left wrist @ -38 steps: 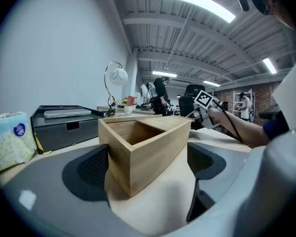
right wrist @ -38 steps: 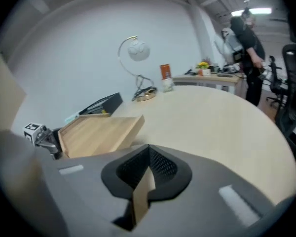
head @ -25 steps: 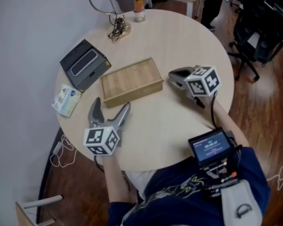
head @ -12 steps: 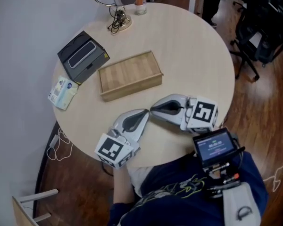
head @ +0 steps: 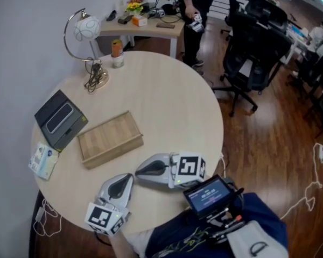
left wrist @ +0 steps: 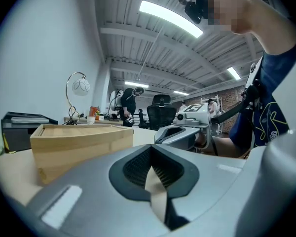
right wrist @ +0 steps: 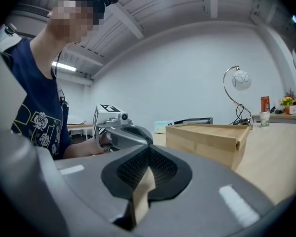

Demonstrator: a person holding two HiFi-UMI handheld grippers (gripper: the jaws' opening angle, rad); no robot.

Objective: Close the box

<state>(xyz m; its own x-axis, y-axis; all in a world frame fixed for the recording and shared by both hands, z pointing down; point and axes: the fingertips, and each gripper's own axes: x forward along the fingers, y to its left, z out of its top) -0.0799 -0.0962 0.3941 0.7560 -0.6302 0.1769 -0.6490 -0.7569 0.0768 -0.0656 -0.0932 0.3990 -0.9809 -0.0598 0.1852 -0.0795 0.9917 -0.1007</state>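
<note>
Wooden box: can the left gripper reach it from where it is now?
Probably yes. The left gripper lies shut on the table, close to the wooden box, with nothing standing between them.

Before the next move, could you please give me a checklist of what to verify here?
1. Lid covers the flat light wooden box: ok.
2. Lid fully seated at its ends: cannot tell.
3. Left gripper jaws together, nothing between them: ok.
4. Right gripper jaws together, nothing between them: ok.
5. Both grippers apart from the box, near the round beige table's front edge: ok.
6. Black rectangular device apart from the box: ok.
</note>
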